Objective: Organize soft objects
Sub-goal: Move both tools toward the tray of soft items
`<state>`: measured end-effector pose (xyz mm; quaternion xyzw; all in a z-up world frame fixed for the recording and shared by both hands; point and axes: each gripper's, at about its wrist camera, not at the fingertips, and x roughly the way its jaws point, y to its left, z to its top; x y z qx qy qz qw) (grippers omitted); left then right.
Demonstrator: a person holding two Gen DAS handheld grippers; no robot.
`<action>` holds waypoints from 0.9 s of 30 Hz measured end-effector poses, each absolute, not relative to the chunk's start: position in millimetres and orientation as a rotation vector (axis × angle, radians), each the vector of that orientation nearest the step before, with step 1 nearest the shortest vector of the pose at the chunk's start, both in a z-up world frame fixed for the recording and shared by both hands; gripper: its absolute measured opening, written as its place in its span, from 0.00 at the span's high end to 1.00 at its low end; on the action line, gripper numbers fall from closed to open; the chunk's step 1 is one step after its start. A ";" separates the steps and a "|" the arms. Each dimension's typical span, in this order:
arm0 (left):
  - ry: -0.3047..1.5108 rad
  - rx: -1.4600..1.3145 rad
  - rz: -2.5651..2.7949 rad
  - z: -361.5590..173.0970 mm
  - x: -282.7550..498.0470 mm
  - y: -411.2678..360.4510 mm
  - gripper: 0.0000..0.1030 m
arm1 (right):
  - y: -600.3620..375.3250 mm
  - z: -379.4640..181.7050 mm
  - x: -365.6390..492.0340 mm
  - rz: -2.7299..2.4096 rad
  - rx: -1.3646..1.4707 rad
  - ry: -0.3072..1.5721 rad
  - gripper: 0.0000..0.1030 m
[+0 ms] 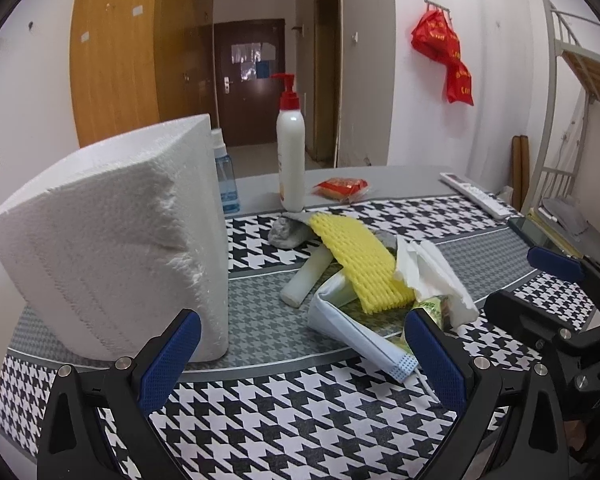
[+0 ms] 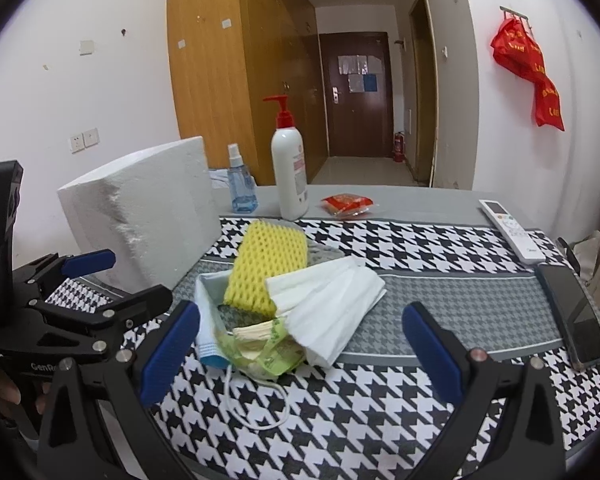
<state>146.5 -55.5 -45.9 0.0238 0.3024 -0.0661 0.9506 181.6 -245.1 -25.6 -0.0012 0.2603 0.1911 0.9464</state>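
Note:
A pile of soft things lies on the houndstooth cloth: a yellow foam net (image 1: 364, 264) (image 2: 268, 264), white tissues (image 1: 432, 276) (image 2: 328, 300), a light-blue face mask (image 1: 356, 332) (image 2: 208, 320), a green wrapper (image 2: 276, 352), a white foam tube (image 1: 308, 276) and a grey cloth (image 1: 288, 232). A big white foam block (image 1: 116, 240) (image 2: 140, 216) stands at the left. My left gripper (image 1: 300, 360) is open and empty, just before the pile. My right gripper (image 2: 300, 344) is open and empty, its left finger by the mask.
A white pump bottle (image 1: 291, 144) (image 2: 289, 172), a blue spray bottle (image 2: 241, 184) and a red snack packet (image 2: 346, 204) stand at the table's back. A remote (image 2: 510, 228) and a phone (image 2: 576, 312) lie at the right. The right gripper shows in the left wrist view (image 1: 556, 304).

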 end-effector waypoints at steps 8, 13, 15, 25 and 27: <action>0.660 0.056 -0.126 -55.2 164.2 -60.7 0.01 | -249.6 -29.8 196.8 0.375 -0.006 0.570 0.01; 0.691 0.073 -0.083 -61.8 175.7 -61.6 0.01 | -249.8 -34.6 204.7 0.370 -0.005 0.600 0.01; 0.702 0.077 -0.071 -65.1 178.9 -61.4 0.02 | -250.7 -37.1 208.5 0.375 0.002 0.614 0.01; 0.755 0.050 -0.076 -73.4 197.7 -62.0 0.20 | -248.9 -35.9 214.6 0.390 -0.006 0.620 0.01; 0.765 0.055 -0.084 -75.4 198.9 -64.1 0.28 | -249.1 -36.6 215.3 0.388 -0.012 0.620 0.01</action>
